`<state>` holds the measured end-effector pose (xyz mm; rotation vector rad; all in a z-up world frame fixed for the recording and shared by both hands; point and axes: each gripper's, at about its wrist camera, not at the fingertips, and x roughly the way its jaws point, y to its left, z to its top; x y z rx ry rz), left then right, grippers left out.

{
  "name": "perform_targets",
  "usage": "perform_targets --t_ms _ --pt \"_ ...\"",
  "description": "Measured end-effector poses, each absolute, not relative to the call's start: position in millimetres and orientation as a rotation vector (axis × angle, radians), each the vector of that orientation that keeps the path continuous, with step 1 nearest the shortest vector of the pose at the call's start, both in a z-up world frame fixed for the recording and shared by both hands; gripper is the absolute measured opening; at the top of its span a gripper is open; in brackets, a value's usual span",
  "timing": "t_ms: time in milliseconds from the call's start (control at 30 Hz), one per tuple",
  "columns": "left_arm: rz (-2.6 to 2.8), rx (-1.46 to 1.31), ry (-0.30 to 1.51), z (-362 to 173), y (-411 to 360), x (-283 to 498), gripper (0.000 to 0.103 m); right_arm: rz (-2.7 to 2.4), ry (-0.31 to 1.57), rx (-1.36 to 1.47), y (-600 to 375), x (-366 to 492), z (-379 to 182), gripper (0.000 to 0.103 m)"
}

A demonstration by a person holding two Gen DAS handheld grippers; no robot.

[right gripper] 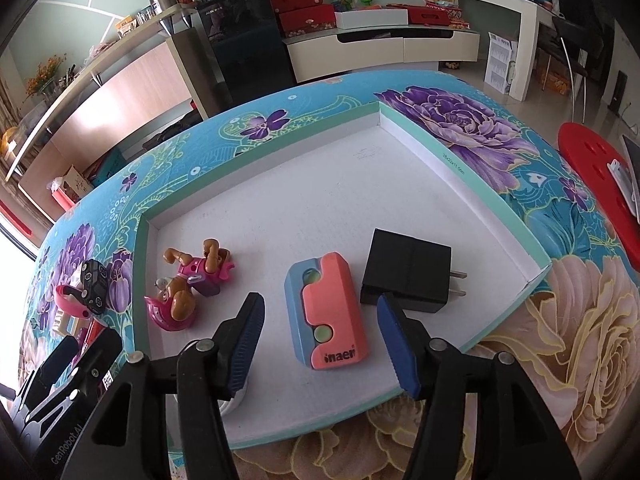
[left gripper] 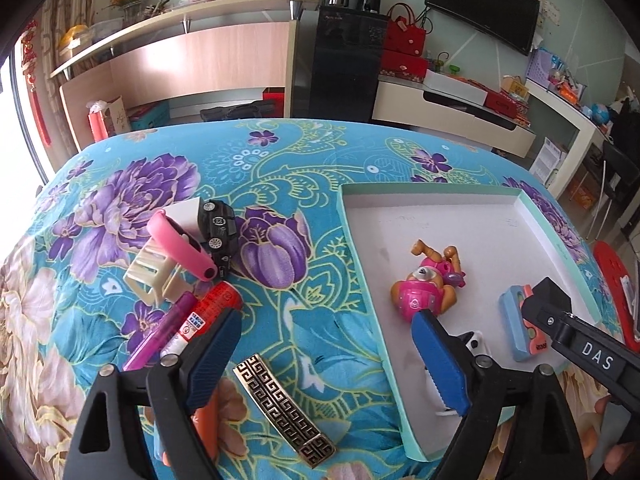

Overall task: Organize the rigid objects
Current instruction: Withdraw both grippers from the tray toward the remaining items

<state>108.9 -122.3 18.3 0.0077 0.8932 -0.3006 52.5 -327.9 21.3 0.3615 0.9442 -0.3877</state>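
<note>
A shallow white tray with a teal rim (left gripper: 440,190) (right gripper: 424,136) lies on the floral cloth. In it lie a pink dog figure (left gripper: 430,280) (right gripper: 188,284), a pink-and-blue block (right gripper: 328,312) (left gripper: 516,324) and a black plug adapter (right gripper: 406,270). Left of the tray lie a black toy car (left gripper: 218,228), a pink band (left gripper: 180,244), a cream clip (left gripper: 150,274), a red tube (left gripper: 208,314), a purple pen (left gripper: 160,338) and a black-and-gold bar (left gripper: 284,406). My left gripper (left gripper: 326,354) is open above the bar. My right gripper (right gripper: 320,342) is open above the pink-and-blue block.
A red stool (right gripper: 596,172) stands to the right of the table. Shelves, a black cabinet (left gripper: 340,68) and a low white cabinet (left gripper: 448,112) stand beyond the far edge. A small white object (left gripper: 474,342) lies in the tray near my left gripper's right finger.
</note>
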Motion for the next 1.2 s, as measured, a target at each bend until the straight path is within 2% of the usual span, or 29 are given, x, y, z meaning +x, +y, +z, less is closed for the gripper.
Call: perform_targets --t_ms 100,167,333,800,1200 --pt "-0.275 0.002 0.889 17.8 -118.0 110.4 0.101 -0.400 0.950 0.338 -326.2 53.6 21.6 0.077" --pt "-0.261 0.000 0.882 18.0 -115.4 111.0 0.103 -0.403 0.949 0.323 -325.3 54.2 22.5 0.079" --pt "-0.218 0.013 0.877 15.6 -111.0 113.3 0.103 -0.406 0.931 0.304 -322.9 54.7 26.1 0.090" --pt "-0.155 0.033 0.874 26.8 -90.2 114.6 0.103 -0.391 0.889 0.312 -317.7 53.2 36.0 0.091" --pt "-0.006 -0.036 0.918 43.4 -18.9 120.7 0.103 -0.221 0.839 0.292 -268.8 63.8 56.2 0.091"
